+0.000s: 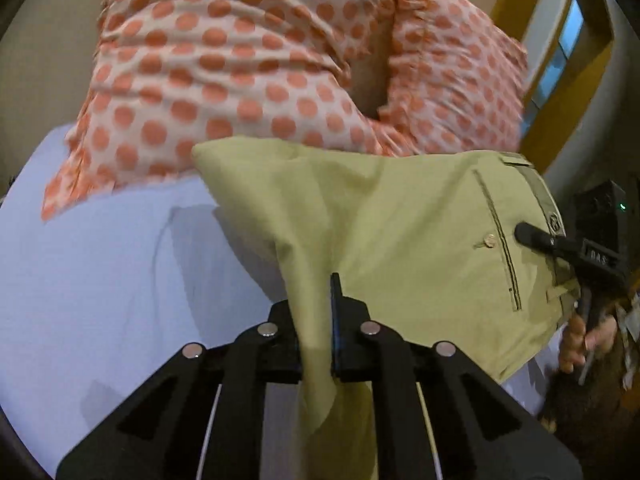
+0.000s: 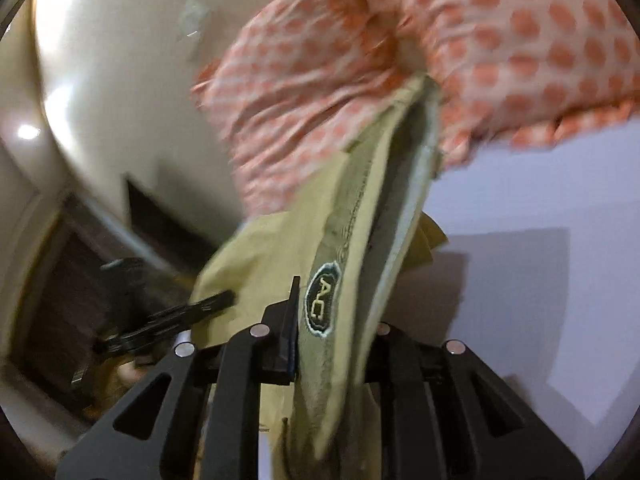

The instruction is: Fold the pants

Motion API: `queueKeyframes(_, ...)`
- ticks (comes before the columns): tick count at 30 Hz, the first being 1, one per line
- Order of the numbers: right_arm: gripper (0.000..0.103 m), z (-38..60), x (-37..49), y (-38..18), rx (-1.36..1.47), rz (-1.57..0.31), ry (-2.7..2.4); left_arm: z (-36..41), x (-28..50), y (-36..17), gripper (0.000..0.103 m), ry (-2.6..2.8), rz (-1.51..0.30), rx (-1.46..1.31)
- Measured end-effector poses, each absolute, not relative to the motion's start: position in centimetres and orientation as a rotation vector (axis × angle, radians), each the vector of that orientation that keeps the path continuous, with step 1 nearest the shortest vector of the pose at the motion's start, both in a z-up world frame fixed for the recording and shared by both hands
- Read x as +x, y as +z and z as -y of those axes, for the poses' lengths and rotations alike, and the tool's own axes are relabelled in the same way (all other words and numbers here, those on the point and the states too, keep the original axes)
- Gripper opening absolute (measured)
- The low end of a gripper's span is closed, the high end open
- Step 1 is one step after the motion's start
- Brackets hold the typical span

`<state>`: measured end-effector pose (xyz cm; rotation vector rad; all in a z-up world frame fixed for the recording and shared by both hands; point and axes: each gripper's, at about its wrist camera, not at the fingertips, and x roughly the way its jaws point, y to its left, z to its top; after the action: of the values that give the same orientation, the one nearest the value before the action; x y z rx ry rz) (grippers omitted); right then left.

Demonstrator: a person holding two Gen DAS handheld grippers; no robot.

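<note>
Left wrist view has the khaki pants point(image 1: 400, 232) hanging in the air above a pale lavender sheet point(image 1: 100, 280), with nothing of them resting flat on it as far as I can see. The left gripper point(image 1: 316, 320) is clamped on a bunched fold of the cloth, fabric running down between its two fingers. Over at the right edge, the right gripper point(image 1: 560, 246) bites the waistband close to the back pocket button point(image 1: 489, 241), and the hand point(image 1: 580, 344) working it shows just below.

Right wrist view is blurry, but the right gripper point(image 2: 320, 320) is pinched on the waistband right by an oval "AC" patch point(image 2: 322, 300). The left gripper point(image 2: 216, 302) pokes in from the left, gripping the cloth edge. A person's orange polka-dot top point(image 2: 480, 40) fills the background just behind the pants.
</note>
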<state>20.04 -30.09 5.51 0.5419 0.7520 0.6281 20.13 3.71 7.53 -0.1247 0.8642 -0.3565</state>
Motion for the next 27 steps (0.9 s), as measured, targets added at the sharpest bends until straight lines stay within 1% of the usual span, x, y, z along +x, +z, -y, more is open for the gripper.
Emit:
queueKeyframes(1,0.018,30.5,20.9,5.2,0.516,-0.762,0.569,-3.2,21.5,7.2,0.011,-0.335,-0.871,-0.125)
queueKeyframes(2,0.025,30.7,22.2,4.4,0.479,-0.797,0.47,-2.7,22.5,6.9,0.014,-0.306,-0.879,-0.121)
queueKeyframes(3,0.032,31.0,22.8,4.0,0.44,-0.828,0.378,-2.2,23.3,6.6,0.02,-0.242,-0.886,-0.091)
queueKeyframes(5,0.033,31.9,22.4,3.8,0.316,-0.847,0.155,-2.3,22.7,7.0,0.025,-0.159,-0.859,-0.034)
queueKeyframes(7,0.042,32.5,20.2,4.8,0.22,-0.774,0.039,-3.2,20.0,7.9,0.043,-0.068,-0.792,0.026)
queueKeyframes(8,0.06,32.5,18.2,5.5,0.167,-0.723,-0.009,-3.6,18.4,8.4,0.067,-0.026,-0.762,0.054)
queueKeyframes(9,0.087,31.9,16.2,6.3,0.134,-0.685,-0.028,-4.0,15.6,9.1,0.09,0.043,-0.718,0.083)
queueKeyframes(10,0.099,31.3,14.4,6.8,0.116,-0.663,-0.036,-4.1,14.1,9.5,0.099,0.072,-0.7,0.091)
queueKeyframes(11,0.102,30.4,12.4,7.1,0.099,-0.641,-0.032,-4.1,12.1,9.7,0.101,0.085,-0.685,0.097)
queueKeyframes(12,0.102,28.9,10.6,7.2,0.081,-0.631,0.005,-3.7,9.6,9.8,0.101,0.055,-0.684,0.091)
queueKeyframes(14,0.102,26.3,7.6,6.3,0.066,-0.669,0.111,-3.0,6.9,9.2,0.101,-0.002,-0.715,0.063)
queueKeyframes(16,0.102,23.7,6.4,5.0,0.053,-0.723,0.149,-2.0,4.6,7.5,0.101,-0.055,-0.76,0.039)
queueKeyframes(18,0.102,21.7,5.3,3.2,0.02,-0.782,0.124,-0.8,4.0,5.4,0.101,-0.08,-0.806,0.048)
queueKeyframes(21,0.102,19.5,5.1,1.4,-0.056,-0.814,0.064,0.4,4.4,3.1,0.101,-0.063,-0.853,0.085)
queueKeyframes(24,0.102,19.2,5.4,0.5,-0.078,-0.825,0.03,0.4,4.8,2.0,0.101,-0.068,-0.873,0.084)
queueKeyframes(27,0.102,19.7,5.3,0.4,-0.027,-0.834,0.038,0.0,5.4,1.1,0.101,-0.086,-0.908,0.05)
